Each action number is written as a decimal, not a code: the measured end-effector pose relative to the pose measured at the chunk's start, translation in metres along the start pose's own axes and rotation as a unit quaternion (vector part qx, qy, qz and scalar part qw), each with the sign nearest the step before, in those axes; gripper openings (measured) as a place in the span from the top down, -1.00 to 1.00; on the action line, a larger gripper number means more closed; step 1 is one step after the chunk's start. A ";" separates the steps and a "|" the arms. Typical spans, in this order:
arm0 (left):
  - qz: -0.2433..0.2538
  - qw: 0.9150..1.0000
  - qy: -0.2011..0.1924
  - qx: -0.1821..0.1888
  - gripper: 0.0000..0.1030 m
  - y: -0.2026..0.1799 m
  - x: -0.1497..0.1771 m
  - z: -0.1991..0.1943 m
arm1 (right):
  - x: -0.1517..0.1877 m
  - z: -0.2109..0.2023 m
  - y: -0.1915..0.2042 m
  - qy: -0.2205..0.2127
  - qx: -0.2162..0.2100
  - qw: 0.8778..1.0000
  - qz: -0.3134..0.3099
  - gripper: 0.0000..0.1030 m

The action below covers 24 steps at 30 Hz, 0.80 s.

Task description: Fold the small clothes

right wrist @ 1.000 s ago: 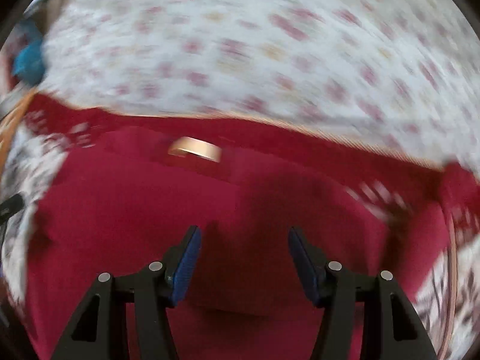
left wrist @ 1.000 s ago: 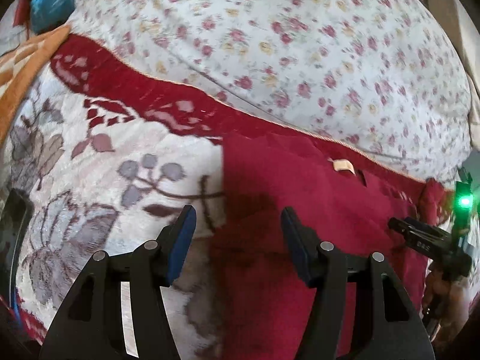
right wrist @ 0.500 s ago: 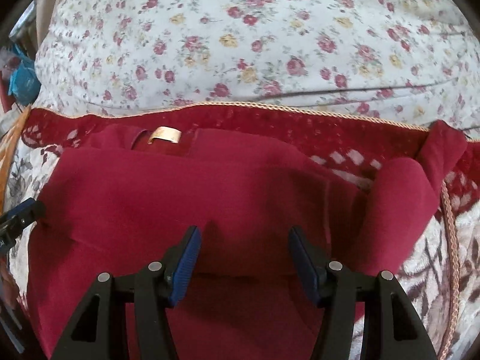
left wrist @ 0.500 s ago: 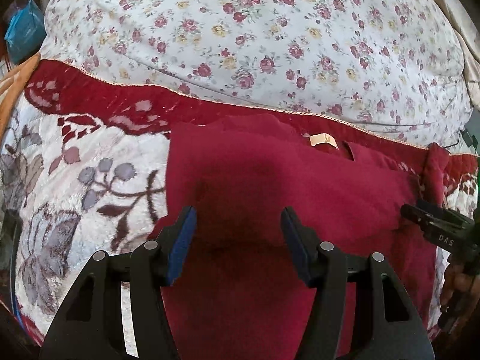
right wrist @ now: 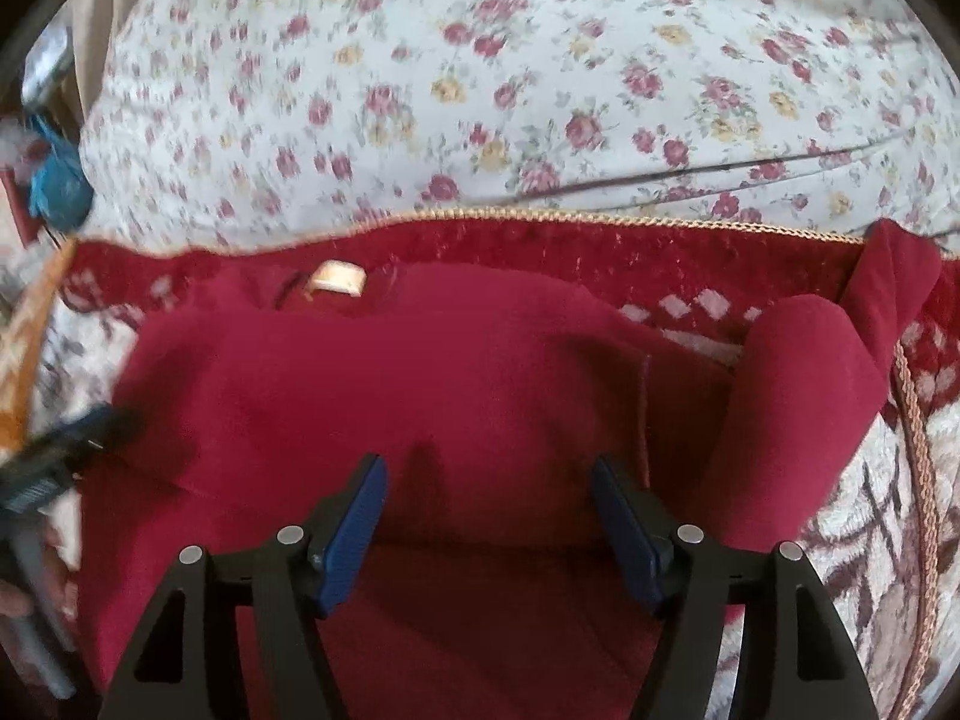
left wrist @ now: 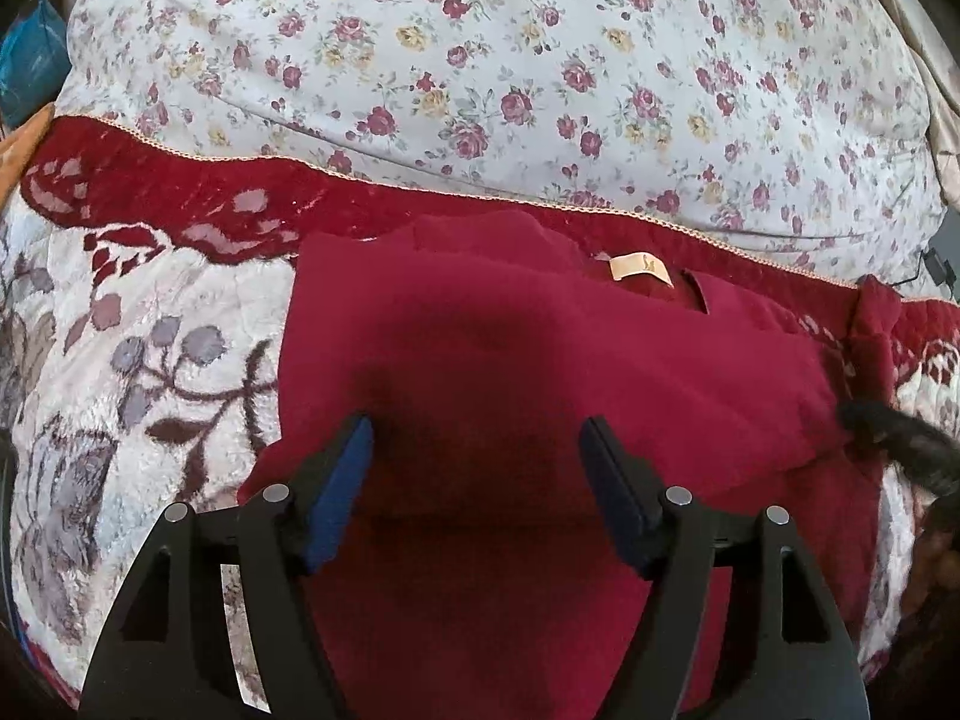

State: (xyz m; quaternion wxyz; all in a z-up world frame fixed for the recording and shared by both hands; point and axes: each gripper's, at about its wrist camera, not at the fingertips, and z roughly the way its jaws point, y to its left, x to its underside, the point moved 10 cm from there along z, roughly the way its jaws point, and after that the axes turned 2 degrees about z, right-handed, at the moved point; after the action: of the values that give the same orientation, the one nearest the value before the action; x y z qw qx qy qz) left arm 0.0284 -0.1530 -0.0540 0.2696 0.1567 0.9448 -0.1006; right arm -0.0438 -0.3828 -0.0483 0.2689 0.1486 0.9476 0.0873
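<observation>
A dark red garment (left wrist: 540, 360) lies spread on a patterned blanket, its tan neck label (left wrist: 639, 269) at the far edge. In the right wrist view the same red garment (right wrist: 390, 396) shows its label (right wrist: 337, 281) at the upper left and a sleeve (right wrist: 798, 372) folded up at the right. My left gripper (left wrist: 477, 438) hovers over the cloth, its jaws opening with nothing pinched between them. Above the garment's middle my right gripper (right wrist: 489, 474) is likewise opening, its pads clear of the fabric. The other gripper's blurred tip (right wrist: 66, 438) shows at the left edge.
The blanket (left wrist: 150, 372) is cream with grey and brown leaf patterns and a red border. A floral white pillow or quilt (left wrist: 510, 72) bulges behind it. A braided cord edge (right wrist: 918, 462) runs down the right. Something blue (right wrist: 54, 174) sits at the far left.
Both grippers' jaws have spread wider. The left gripper has shifted right, from the garment's left edge to over its body. The right view shifted slightly left.
</observation>
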 end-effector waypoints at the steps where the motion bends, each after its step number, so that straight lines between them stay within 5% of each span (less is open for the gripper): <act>1: 0.004 1.000 -0.001 -0.004 -0.39 -0.001 0.000 0.002 | -0.003 -0.006 -0.003 -0.006 -0.005 1.000 0.007 -0.32; 10: 0.060 0.997 -0.004 -0.048 -0.43 -0.008 0.005 0.011 | -0.020 -0.049 -0.079 -0.046 -0.008 0.996 0.081 -0.35; 14: 0.052 0.998 -0.004 -0.043 -0.44 -0.006 0.004 0.011 | -0.040 -0.059 -0.147 -0.082 0.048 0.987 0.130 -0.35; 18: 0.060 0.997 -0.007 -0.047 -0.48 -0.009 0.004 0.013 | -0.070 -0.046 -0.215 -0.084 0.082 0.976 0.185 -0.35; 24: 0.064 0.997 -0.007 -0.045 -0.54 -0.010 0.005 0.014 | -0.105 -0.014 -0.253 -0.084 0.103 0.973 0.190 -0.29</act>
State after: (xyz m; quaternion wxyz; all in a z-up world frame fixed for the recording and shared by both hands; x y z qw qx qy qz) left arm 0.0278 -0.1654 -0.0675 0.2886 0.2042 0.9345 -0.0416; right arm -0.0252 -0.6562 -0.0473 0.3094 0.3600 0.8798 0.0256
